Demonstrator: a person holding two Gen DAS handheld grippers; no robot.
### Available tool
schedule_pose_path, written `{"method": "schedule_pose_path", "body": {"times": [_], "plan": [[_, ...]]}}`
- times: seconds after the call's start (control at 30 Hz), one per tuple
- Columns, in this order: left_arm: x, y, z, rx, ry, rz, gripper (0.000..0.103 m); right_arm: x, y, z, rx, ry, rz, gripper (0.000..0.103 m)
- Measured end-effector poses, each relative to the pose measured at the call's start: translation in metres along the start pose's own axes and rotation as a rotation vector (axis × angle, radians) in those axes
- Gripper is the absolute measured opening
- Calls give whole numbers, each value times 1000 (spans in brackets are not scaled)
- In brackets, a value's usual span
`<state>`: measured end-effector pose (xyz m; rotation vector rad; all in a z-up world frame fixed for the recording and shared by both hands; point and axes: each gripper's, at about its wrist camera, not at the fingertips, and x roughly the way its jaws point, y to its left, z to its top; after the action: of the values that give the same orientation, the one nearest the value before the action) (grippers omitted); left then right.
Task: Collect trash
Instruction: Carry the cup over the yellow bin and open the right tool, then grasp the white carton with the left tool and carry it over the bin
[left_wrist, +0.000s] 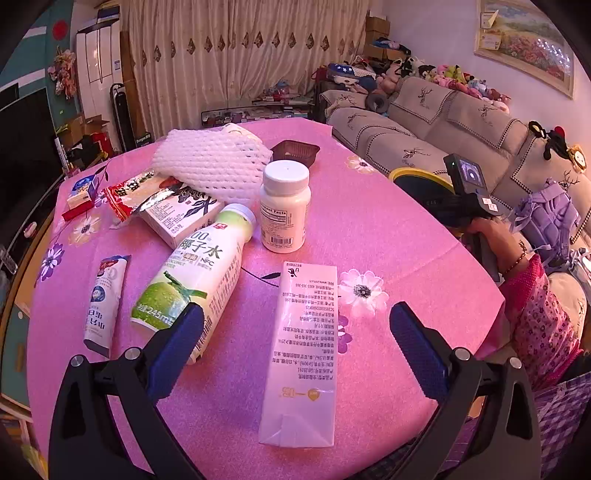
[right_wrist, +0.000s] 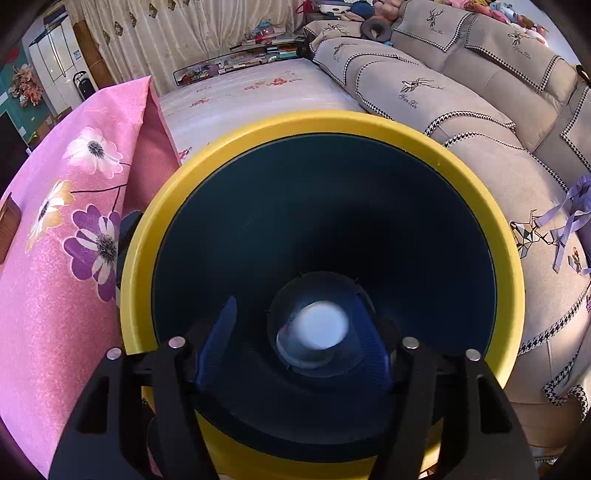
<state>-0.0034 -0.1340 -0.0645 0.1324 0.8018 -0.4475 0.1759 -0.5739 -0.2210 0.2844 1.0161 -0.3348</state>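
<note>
My left gripper (left_wrist: 295, 314) is open above the pink table, its blue fingers either side of a white carton (left_wrist: 303, 354) that lies flat and untouched. A coconut water bottle (left_wrist: 195, 273) lies by the left finger, and a white pill bottle (left_wrist: 284, 206) stands behind. My right gripper (right_wrist: 295, 306) points down into a yellow-rimmed dark bin (right_wrist: 258, 129). A blurred white-topped round container (right_wrist: 319, 328) sits loose between its spread fingers, deep in the bin, and the left pad is well clear of it.
Farther back on the table are a sachet (left_wrist: 105, 295), a small box (left_wrist: 177, 218), a snack wrapper (left_wrist: 129, 192), white foam netting (left_wrist: 210, 162) and a brown tray (left_wrist: 295, 151). A sofa (left_wrist: 424, 118) runs along the right. A person's hand (left_wrist: 491, 236) holds the right tool beside the bin.
</note>
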Motion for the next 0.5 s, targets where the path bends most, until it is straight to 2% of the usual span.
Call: {"method": "schedule_pose_path", "body": {"times": [0.3, 0.37, 0.5], "plan": [[22, 2, -7, 23, 59, 25, 98, -22, 6, 3, -29, -60, 38, 63], [26, -1, -8, 32, 66, 25, 87, -27, 5, 3, -34, -69, 42, 64], [31, -4, -10, 38, 98, 13, 73, -38, 5, 1, -37, -83, 50, 64]]}}
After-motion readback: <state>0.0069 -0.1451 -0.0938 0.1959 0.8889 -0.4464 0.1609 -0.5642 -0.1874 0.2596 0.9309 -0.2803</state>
